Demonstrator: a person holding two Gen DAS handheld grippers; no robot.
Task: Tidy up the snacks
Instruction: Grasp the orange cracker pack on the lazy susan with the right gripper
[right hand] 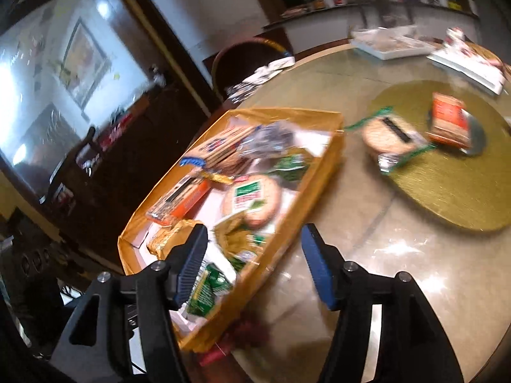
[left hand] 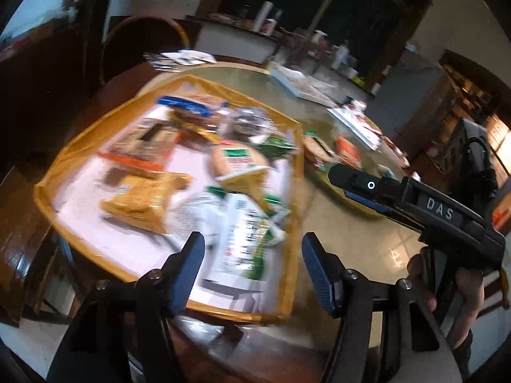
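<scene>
From the left wrist camera, a shallow yellow-rimmed tray (left hand: 57, 188) with a white floor sits at the edge of the round glass-topped table (left hand: 351, 242). It holds blurred snack packets: a yellow crinkled bag (left hand: 140, 201) near its left rim, a round green-labelled cracker pack (left hand: 239, 159) at its middle, and a white-and-green packet (left hand: 242, 242) at its near edge. The left gripper (left hand: 252, 255) hovers over that near edge with its jaws spread wide and empty. Right of the tray, the right gripper's black body (left hand: 415, 201) reaches across the table.

From the right wrist camera, the same tray (right hand: 319, 172) lies left of a gold round mat (right hand: 447, 191) carrying a round cracker pack (right hand: 389, 140) and an orange pack (right hand: 447, 121). The right gripper (right hand: 252, 255) hangs over the tray's right rim, wide open, gripping nothing.
</scene>
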